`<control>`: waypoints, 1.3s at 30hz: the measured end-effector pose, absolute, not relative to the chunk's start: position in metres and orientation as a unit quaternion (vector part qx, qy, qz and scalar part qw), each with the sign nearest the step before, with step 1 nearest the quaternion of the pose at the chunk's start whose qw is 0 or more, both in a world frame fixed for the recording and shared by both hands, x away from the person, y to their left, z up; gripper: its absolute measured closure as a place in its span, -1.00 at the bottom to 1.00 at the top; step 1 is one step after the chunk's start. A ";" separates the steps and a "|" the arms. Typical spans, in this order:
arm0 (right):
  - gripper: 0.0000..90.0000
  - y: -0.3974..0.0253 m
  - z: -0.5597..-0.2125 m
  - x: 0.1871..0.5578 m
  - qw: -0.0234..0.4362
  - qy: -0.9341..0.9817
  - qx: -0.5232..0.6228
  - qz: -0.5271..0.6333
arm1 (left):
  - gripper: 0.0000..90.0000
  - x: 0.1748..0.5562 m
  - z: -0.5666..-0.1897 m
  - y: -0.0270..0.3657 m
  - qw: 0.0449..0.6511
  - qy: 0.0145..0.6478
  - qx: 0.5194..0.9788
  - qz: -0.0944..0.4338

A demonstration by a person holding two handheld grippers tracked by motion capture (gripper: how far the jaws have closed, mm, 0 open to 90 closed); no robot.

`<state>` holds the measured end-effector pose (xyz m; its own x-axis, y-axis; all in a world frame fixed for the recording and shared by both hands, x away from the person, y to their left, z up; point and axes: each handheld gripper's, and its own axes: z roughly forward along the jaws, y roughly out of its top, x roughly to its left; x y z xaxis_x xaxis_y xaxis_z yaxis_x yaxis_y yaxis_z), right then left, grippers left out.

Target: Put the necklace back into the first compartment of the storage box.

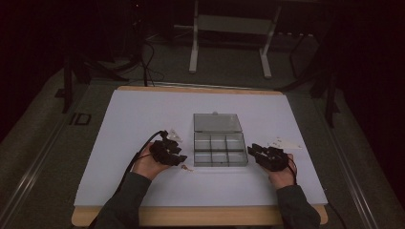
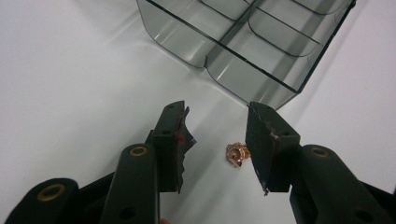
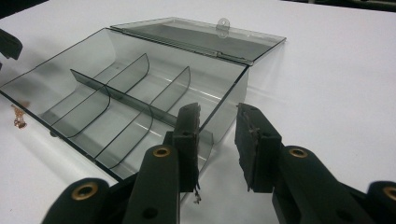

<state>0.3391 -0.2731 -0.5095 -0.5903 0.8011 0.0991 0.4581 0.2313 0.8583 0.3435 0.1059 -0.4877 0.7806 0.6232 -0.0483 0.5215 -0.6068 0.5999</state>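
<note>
Copper-coloured, a small ornament is seen on the white counter between the parted jaws of the left tool, beside the smoky compartment box, while the right tool is held open, empty.

1 compartment box, 1 copper trinket, 2 white packets, 2 grippers

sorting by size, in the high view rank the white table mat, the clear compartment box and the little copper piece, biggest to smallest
1. white table mat
2. clear compartment box, with its lid open
3. copper piece, tiny beside the left gripper
</note>
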 end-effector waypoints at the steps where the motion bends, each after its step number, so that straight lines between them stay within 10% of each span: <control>1: 0.56 -0.273 -0.509 0.339 0.185 0.762 0.413 0.463 | 0.30 0.344 -0.488 0.105 0.303 0.320 0.894 0.082; 39: 0.55 -0.272 -0.510 0.338 0.182 0.766 0.410 0.461 | 0.45 0.348 -0.508 0.082 0.229 0.301 0.925 0.036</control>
<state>0.3382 -0.2717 -0.5102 -0.5976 0.7957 0.0984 0.4599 0.2397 0.8550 0.3477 0.0817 -0.5076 0.8158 0.5739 -0.0713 0.5407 -0.7132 0.4460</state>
